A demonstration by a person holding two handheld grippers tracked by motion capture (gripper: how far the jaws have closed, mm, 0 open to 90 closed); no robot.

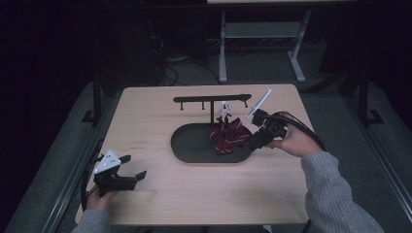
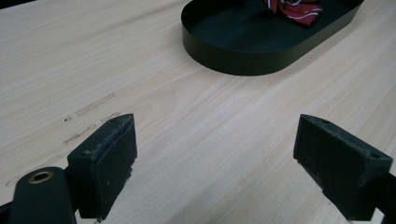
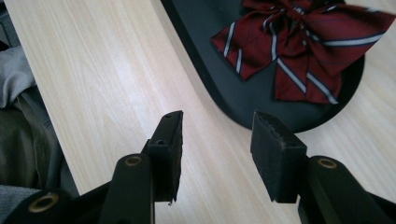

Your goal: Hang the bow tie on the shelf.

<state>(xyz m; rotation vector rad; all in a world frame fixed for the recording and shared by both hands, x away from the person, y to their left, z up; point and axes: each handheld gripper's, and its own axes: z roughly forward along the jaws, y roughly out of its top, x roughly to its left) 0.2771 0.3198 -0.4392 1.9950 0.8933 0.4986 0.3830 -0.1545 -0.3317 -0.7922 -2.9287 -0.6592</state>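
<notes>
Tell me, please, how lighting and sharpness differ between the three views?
High view: dim, the room beyond the table nearly black, small detail soft. Left gripper view: bright and even, wood grain crisp, the tray sharp. Right gripper view: well lit, the bow tie slightly smeared at its top edge, the jaws sharp.

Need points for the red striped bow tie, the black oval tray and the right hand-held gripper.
red striped bow tie [image 3: 299,44]: right gripper view, on the fabric near its knot.
black oval tray [image 2: 243,58]: left gripper view, on its near outer wall.
right hand-held gripper [image 3: 215,140]: right gripper view, midway between its fingertips, jaws apart.
</notes>
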